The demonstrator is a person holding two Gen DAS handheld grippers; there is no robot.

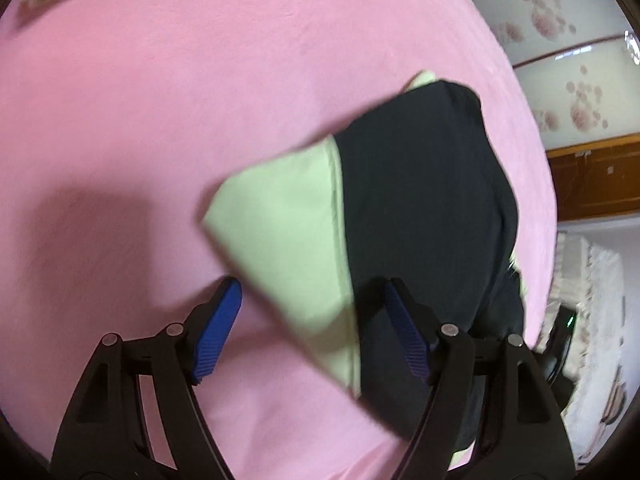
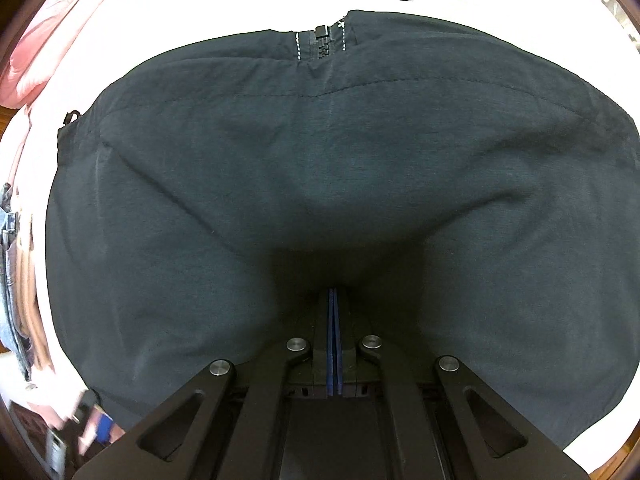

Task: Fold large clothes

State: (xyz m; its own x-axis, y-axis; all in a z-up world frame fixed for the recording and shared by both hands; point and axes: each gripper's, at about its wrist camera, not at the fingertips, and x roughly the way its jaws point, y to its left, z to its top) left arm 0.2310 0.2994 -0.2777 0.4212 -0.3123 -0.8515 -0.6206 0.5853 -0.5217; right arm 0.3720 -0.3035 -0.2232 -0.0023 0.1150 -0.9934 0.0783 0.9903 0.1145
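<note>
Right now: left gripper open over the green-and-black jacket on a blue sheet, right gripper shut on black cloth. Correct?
No. The sheet is pink, as the left wrist view shows. The rest holds: left gripper open over the jacket, right gripper shut on black cloth.

Left gripper point(image 1: 310, 298) angled steeply downward, blue-padded fingers point(image 1: 218, 328) spread wide apart, nothing pinched between the pads. Right gripper point(image 2: 333, 294) pointing straight down, blue pads pressed flat together, tips sunk in dark cloth.
</note>
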